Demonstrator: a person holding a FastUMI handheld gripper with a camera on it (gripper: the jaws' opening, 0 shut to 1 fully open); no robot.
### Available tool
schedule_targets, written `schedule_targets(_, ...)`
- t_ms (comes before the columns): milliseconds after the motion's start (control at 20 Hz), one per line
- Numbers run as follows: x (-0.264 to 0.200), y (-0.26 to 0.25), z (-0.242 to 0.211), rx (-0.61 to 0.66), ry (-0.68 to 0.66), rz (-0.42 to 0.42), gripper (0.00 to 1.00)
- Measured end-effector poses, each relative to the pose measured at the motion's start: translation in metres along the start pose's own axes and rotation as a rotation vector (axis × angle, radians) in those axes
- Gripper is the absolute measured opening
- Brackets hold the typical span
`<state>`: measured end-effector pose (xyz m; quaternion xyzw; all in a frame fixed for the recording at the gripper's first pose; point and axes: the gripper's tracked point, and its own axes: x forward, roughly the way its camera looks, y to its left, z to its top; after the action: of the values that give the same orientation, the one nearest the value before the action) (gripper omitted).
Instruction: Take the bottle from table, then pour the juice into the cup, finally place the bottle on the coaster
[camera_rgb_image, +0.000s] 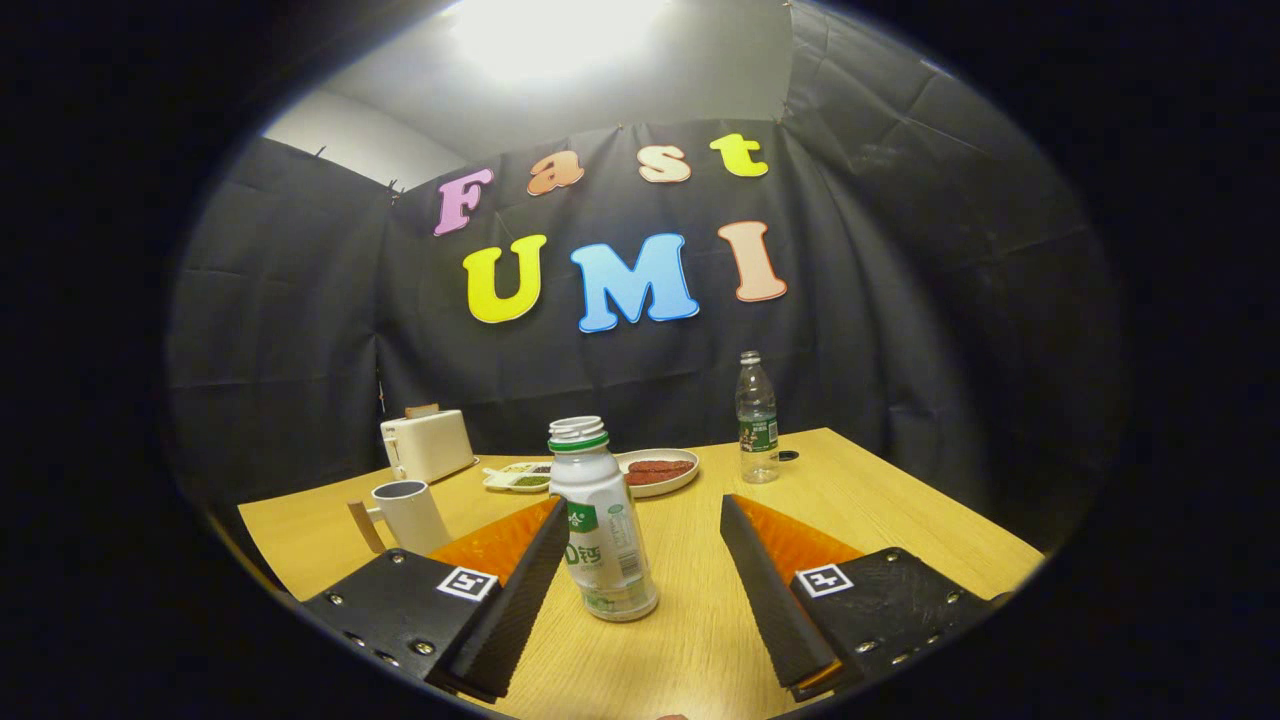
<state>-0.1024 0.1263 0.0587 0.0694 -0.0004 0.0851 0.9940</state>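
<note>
A white toaster (427, 444) stands at the far left of the wooden table (900, 520), close to the dark cloth wall. Nearer, just beyond the left finger, is a white cup (410, 515) with a pale wooden handle turned to the left; its mouth is open and upright. Behind the juice bottle lies a small tray (515, 477) of green and dark bits, and beside it to the right an oval plate (660, 470) holding reddish-brown pieces. Further right, near the table's back edge, a clear plastic water bottle (757, 420) stands upright with a green label, and a small dark round thing (788, 456) lies just beside its base; what it is cannot be told.

The juice bottle (600, 520) is white, with a green ring at the neck, an uncapped threaded mouth and a printed green label. It stands upright on the table, between the fingers but off-centre, close against the left one; whether it touches that finger cannot be told.

The gripper (640, 510) is spread wide, its fingers (752, 560) well apart and holding nothing, with a clear gap between the right finger and the bottle.
</note>
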Motion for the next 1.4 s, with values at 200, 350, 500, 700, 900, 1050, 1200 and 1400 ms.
schedule_targets(200, 0.013, 0.01, -0.007, 0.012, 0.015, 0.022, 0.94)
schedule_targets(350, 0.024, 0.018, -0.014, 0.014, 0.032, 0.042, 0.94)
schedule_targets(500, 0.034, 0.024, -0.02, 0.009, 0.041, 0.059, 0.94)
schedule_targets(700, 0.045, 0.028, -0.029, 0.008, 0.062, 0.069, 0.94)
schedule_targets(900, 0.058, 0.026, -0.037, 0.022, 0.08, 0.068, 0.94)
schedule_targets(1050, 0.07, 0.023, -0.04, 0.028, 0.09, 0.064, 0.94)
schedule_targets(1200, 0.078, 0.024, -0.046, 0.024, 0.099, 0.063, 0.94)
schedule_targets(1400, 0.086, 0.024, -0.055, 0.022, 0.113, 0.061, 0.93)
